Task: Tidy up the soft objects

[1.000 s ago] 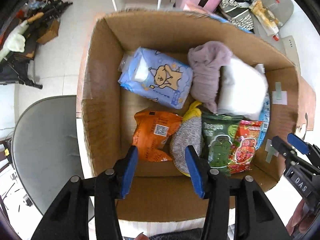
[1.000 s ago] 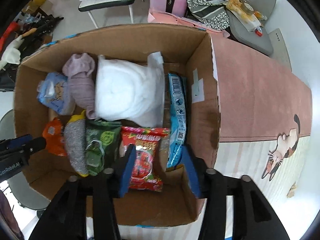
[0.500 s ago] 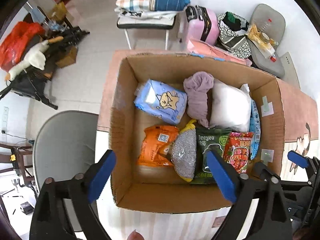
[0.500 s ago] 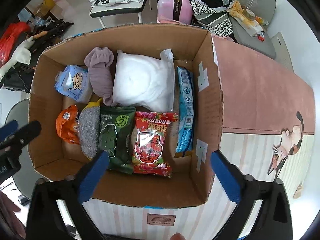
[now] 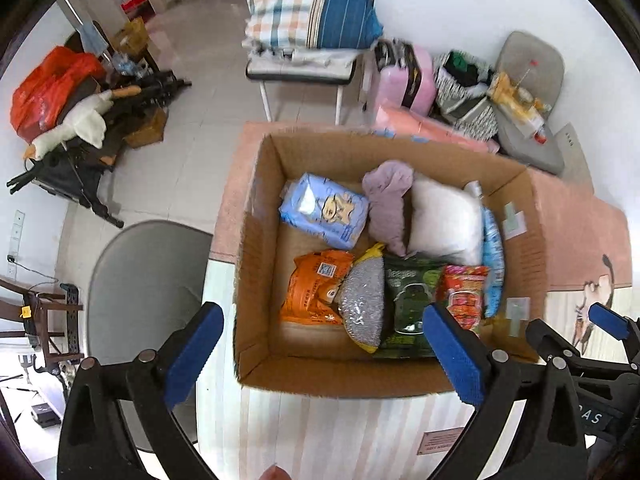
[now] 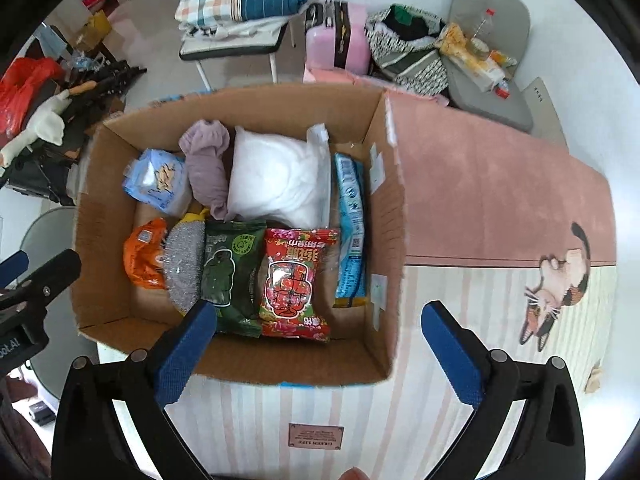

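Observation:
An open cardboard box (image 5: pixel 256 280) (image 6: pixel 392 208) stands on a table with a pink and striped cloth. In it lie a blue tissue pack (image 5: pixel 324 210), a mauve cloth (image 5: pixel 388 204), a white pillow bag (image 6: pixel 276 176), an orange packet (image 5: pixel 312 284), a grey scrubber (image 5: pixel 362 300), a green packet (image 6: pixel 230 268), a red packet (image 6: pixel 294 280) and a blue packet (image 6: pixel 350 224). My left gripper (image 5: pixel 324 356) is open and empty, above the box's near wall. My right gripper (image 6: pixel 316 354) is open and empty, above the box's near right corner.
A grey chair (image 5: pixel 144 280) stands left of the table. Beyond the table are a chair with a plaid pillow (image 5: pixel 308 4), a pink suitcase (image 6: pixel 338 40), bags and a second grey chair (image 6: pixel 492 52). Clutter with a plush goose (image 5: pixel 68 128) lies at the far left.
Both grippers have opened wide and pulled up and back from inside the box. The objects in the box have not moved.

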A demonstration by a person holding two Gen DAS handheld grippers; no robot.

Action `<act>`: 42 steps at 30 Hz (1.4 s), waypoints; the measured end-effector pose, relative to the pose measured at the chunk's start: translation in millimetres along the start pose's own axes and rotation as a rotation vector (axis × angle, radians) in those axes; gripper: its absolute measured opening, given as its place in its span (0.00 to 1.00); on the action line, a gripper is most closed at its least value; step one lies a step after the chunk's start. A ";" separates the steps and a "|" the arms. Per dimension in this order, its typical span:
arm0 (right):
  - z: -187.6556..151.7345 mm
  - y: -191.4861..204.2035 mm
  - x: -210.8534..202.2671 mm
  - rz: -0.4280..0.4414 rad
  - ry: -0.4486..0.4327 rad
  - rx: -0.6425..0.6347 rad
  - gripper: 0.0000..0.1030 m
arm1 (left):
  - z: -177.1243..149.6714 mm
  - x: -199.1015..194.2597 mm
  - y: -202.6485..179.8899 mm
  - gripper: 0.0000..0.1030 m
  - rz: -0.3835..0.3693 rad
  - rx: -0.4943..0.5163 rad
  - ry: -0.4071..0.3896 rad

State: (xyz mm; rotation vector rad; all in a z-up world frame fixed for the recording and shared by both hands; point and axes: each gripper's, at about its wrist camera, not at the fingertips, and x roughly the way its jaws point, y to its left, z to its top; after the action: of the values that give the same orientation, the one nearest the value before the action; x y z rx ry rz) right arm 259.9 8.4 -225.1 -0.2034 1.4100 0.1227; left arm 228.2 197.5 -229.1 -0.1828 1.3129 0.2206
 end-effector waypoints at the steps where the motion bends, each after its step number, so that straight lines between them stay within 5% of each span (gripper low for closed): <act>1: -3.1 -1.1 -9.7 -0.001 -0.019 -0.002 1.00 | -4.1 -13.4 -1.2 0.99 0.004 0.001 -0.028; 9: -47.2 -13.6 -113.0 0.017 -0.198 -0.003 1.00 | -41.4 -99.1 -5.1 0.99 0.017 0.009 -0.152; 21: -122.7 -26.0 -220.5 0.025 -0.342 -0.017 1.00 | -92.4 -195.5 -4.8 0.99 -0.031 0.004 -0.238; 42: -150.2 -42.7 -275.7 -0.005 -0.428 -0.003 1.00 | -115.2 -235.7 -17.9 0.99 -0.037 0.017 -0.279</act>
State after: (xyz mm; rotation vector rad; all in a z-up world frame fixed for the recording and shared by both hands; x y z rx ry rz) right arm 80.2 -55.5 27.8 -0.1705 0.9836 0.1541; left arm 68.8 137.3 -28.8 -0.1561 1.0336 0.1957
